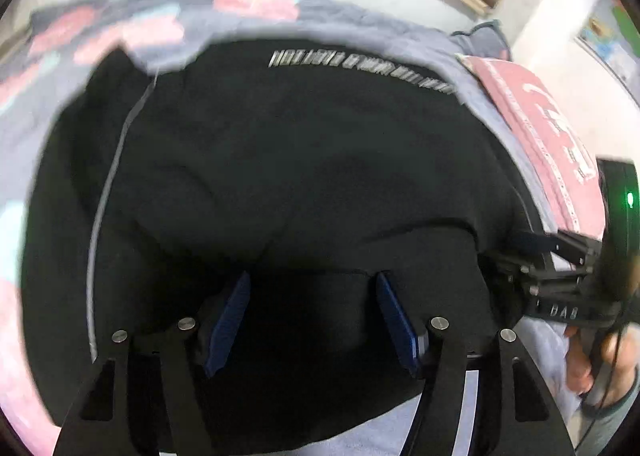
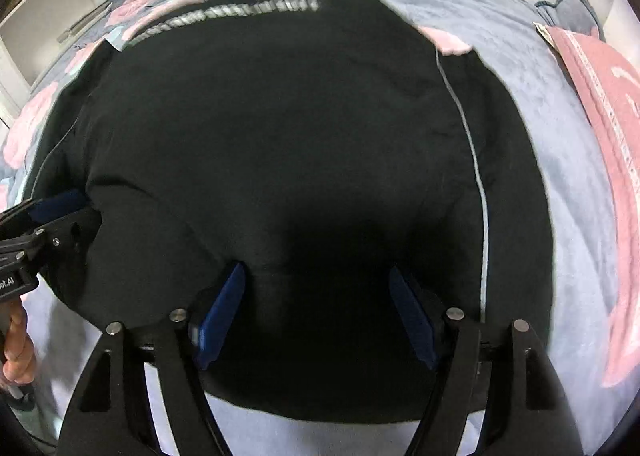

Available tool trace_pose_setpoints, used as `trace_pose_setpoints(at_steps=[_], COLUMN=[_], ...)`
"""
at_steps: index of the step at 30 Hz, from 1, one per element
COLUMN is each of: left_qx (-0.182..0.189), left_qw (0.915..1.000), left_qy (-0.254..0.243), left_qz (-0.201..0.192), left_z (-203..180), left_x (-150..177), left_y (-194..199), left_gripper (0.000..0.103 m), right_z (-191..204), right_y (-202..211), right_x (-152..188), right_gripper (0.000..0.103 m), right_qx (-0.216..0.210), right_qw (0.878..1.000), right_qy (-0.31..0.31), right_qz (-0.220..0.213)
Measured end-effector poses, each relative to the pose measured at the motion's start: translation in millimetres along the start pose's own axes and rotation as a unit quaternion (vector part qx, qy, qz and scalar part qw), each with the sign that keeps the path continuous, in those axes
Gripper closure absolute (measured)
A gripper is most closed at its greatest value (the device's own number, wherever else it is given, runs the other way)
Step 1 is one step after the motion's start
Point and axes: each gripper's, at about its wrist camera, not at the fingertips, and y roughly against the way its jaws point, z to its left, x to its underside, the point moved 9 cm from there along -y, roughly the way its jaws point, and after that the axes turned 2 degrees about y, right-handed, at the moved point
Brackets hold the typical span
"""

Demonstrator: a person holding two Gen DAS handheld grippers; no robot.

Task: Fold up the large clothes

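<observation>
A large black garment (image 1: 280,159) with a row of silver lettering and a thin grey stripe lies spread on the bed; it also fills the right wrist view (image 2: 280,143). My left gripper (image 1: 312,280) is open, its blue pads just above the garment's near edge. My right gripper (image 2: 316,272) is open over the near edge too. The right gripper shows at the right of the left wrist view (image 1: 560,256); the left gripper shows at the left of the right wrist view (image 2: 48,215). Neither holds cloth.
The bed has a grey-blue quilt (image 2: 540,127) with pink flowers. A pink folded cloth (image 1: 552,135) lies at the right, also in the right wrist view (image 2: 608,95). White wall and shelves (image 2: 52,3) stand behind the bed.
</observation>
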Motion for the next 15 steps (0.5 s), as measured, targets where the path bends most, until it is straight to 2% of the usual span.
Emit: trace_pose_setpoints(at_steps=[2,5,7,8,10,12,15], left_qx=[0.009,0.012,0.012,0.014,0.002,0.001,-0.019], left_qw=[0.9996,0.9979,0.9985,0.9985,0.9963,0.9950,0.9961], left_qy=[-0.009,0.009,0.034,0.050,0.080,0.092,0.080], left_qz=[-0.025,-0.063,-0.043,-0.019,0.029,0.038,0.032], left_z=[-9,-13,-7,0,17,24,21], left_x=[-12,-46,-57,-59,-52,-51,-53], left_y=[17,30,18,2,-34,-52,-54], left_gripper=[0.036,0.034,0.033,0.033,0.033,0.033,0.032], right_z=[2,-5,-9,-11,-9,-5,-3], right_y=[18,34,21,6,-29,-47,-49], right_x=[-18,-51,-72,-77,-76,-72,-68], right_gripper=[0.031,0.031,0.031,0.032,0.025,0.022,0.021], right_qx=[-0.019,-0.013,-0.036,-0.038,-0.029,-0.019,-0.009], right_qw=[0.999,0.996,0.995,0.995,0.997,0.998,0.998], right_qy=[0.003,-0.024,-0.057,-0.067,-0.068,-0.064,-0.060], right_qz=[-0.029,-0.081,-0.079,-0.063,-0.019,-0.009,-0.019])
